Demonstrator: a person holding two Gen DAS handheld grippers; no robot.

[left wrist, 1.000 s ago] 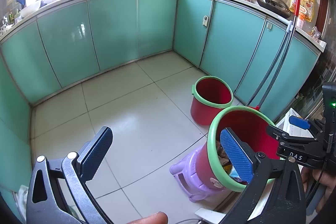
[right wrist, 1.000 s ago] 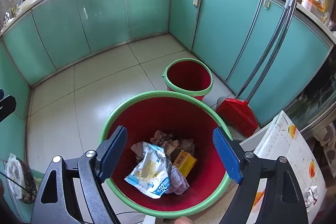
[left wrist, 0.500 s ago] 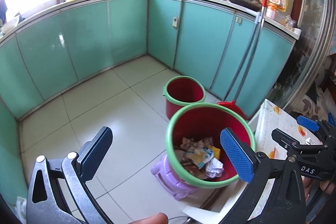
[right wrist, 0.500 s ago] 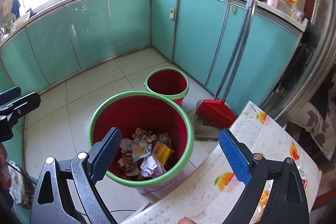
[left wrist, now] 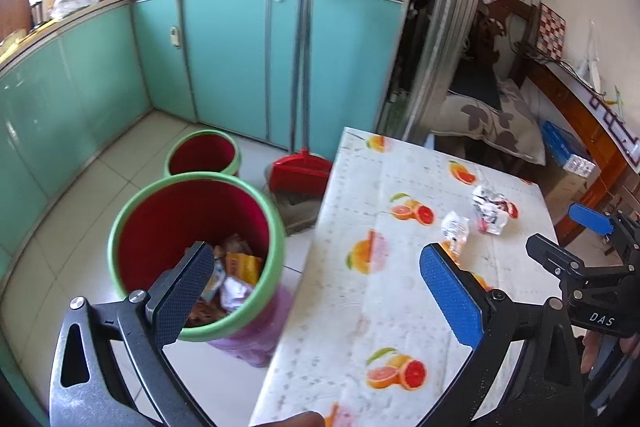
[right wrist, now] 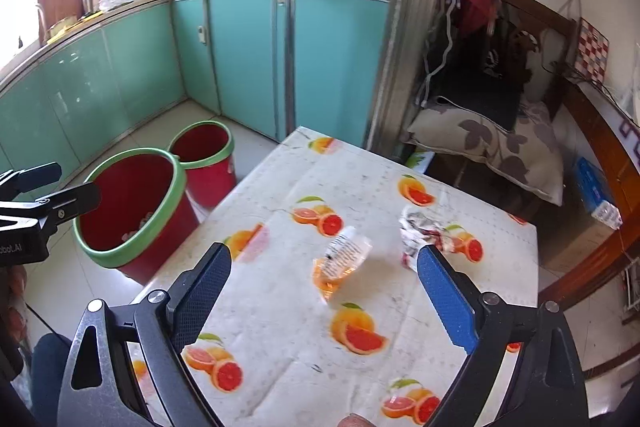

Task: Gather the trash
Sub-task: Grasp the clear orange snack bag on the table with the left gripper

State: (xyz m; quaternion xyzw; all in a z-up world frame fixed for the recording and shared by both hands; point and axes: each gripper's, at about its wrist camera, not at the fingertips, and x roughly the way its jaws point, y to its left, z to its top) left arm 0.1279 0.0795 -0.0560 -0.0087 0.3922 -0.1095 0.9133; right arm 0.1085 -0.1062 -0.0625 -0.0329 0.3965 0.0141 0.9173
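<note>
A red bin [left wrist: 132, 227] with a green rim stands on a purple stool [left wrist: 256, 339] left of the table and holds several wrappers. It also shows in the right wrist view as the nearer bin [right wrist: 120, 203]. On the fruit-print tablecloth [right wrist: 280, 315] lie a clear plastic packet with orange inside [right wrist: 340, 259] and a crumpled foil wrapper [right wrist: 420, 231]. My right gripper [right wrist: 324, 255] hangs open above the packet, touching nothing. My left gripper [left wrist: 314, 259] is open and empty, straddling the bin's rim and the table edge [left wrist: 320, 247]. The packet [left wrist: 454, 229] and the wrapper [left wrist: 490, 213] lie beyond it.
A second red bin [left wrist: 204, 153] stands behind the first. A broom with a red dustpan [left wrist: 298, 167] leans on the teal cabinets [left wrist: 240, 67]. Right of the table are a wooden bench with a cushion [right wrist: 500, 143] and a blue box [right wrist: 592, 187].
Both grippers swung right, from over the bin to over the table. The right gripper's jaws stand a little wider than a second ago. The table's trash came into view.
</note>
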